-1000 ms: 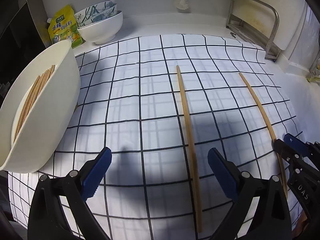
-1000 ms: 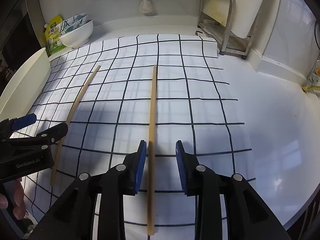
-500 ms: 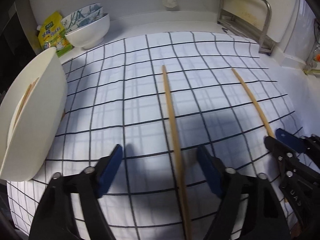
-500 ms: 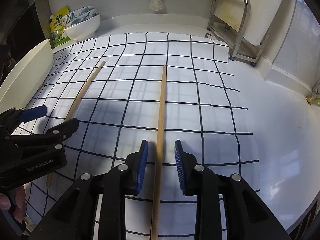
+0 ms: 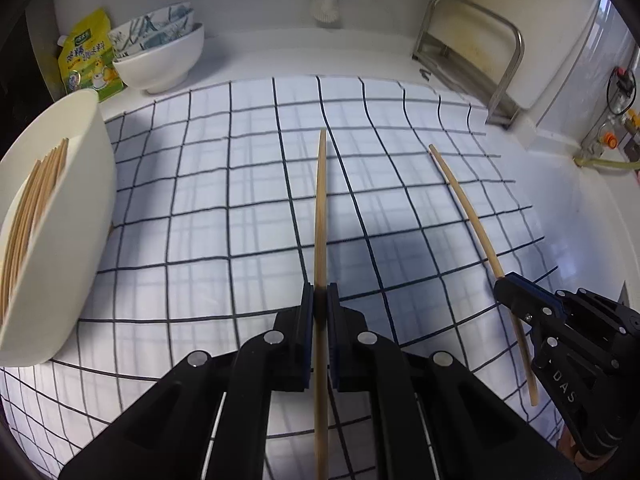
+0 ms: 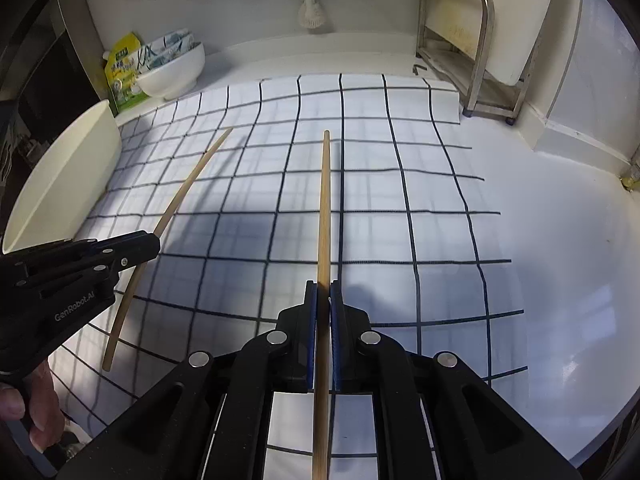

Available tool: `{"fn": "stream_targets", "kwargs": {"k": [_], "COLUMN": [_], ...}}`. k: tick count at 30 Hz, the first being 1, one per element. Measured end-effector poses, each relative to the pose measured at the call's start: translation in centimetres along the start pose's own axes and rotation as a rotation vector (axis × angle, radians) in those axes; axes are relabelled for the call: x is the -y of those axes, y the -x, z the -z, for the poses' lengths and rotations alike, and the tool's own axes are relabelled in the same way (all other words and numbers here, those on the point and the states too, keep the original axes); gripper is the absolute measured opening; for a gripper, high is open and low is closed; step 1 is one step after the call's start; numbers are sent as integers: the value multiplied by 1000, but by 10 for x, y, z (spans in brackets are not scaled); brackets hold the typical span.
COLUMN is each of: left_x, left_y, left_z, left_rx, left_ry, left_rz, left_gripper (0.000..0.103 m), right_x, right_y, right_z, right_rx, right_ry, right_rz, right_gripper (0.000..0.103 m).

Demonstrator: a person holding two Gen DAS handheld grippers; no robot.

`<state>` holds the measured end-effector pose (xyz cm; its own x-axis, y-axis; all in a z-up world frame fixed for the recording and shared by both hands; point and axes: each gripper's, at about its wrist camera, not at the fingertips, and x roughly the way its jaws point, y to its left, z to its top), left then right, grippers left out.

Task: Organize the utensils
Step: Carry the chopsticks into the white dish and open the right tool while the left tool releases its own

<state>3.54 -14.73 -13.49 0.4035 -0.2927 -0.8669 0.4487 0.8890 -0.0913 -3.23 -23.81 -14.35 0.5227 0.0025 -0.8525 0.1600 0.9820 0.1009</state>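
Left wrist view: the left gripper [image 5: 320,304] is seen clenched on a wooden chopstick [image 5: 320,216], its jaws having just closed around it. The right gripper [image 6: 323,300] is likewise clamped on a second chopstick [image 6: 323,208]. Both sticks lie along a checked cloth [image 5: 200,200]. A cream container [image 5: 68,240] holding more chopsticks [image 5: 28,208] is found at the cloth's left edge.

Two loose chopsticks, one [image 5: 320,216] at the cloth's centre, one [image 5: 468,208] toward three o'clock; two grippers, left [image 5: 319,308] and right [image 6: 323,300]; one cream tray [image 5: 80,216] at nine o'clock holding a bundle of chopsticks [image 5: 28,208], number unclear; two stacked bowls [image 5: 160,60] at eleven o'clock; one yellow packet [image 5: 86,56]; one metal rack [image 5: 476,64] at one o'clock; one checked cloth [image 5: 224,184].
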Motion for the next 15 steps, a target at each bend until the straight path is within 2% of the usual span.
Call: {"fn": "stream_targets", "kwargs": {"k": [5, 9, 12, 15], "left_x": [-23, -50, -77, -114], "left_y": [34, 64, 86, 108], "left_z": [-10, -17, -20, -24], "left_rx": [61, 106, 134, 157], "left_ry": [25, 39, 61, 111], "left_rz": [-15, -34, -66, -131], "left_gripper": [7, 7, 7, 7], "right_x": [-17, -48, -81, -116], "right_y": [19, 33, 41, 45], "right_z": [-16, -35, -53, -72], "right_rx": [32, 68, 87, 99], "right_ry": [4, 40, 83, 124], "right_rz": [-27, -64, -102, -161], "right_gripper": [6, 6, 6, 6]}}
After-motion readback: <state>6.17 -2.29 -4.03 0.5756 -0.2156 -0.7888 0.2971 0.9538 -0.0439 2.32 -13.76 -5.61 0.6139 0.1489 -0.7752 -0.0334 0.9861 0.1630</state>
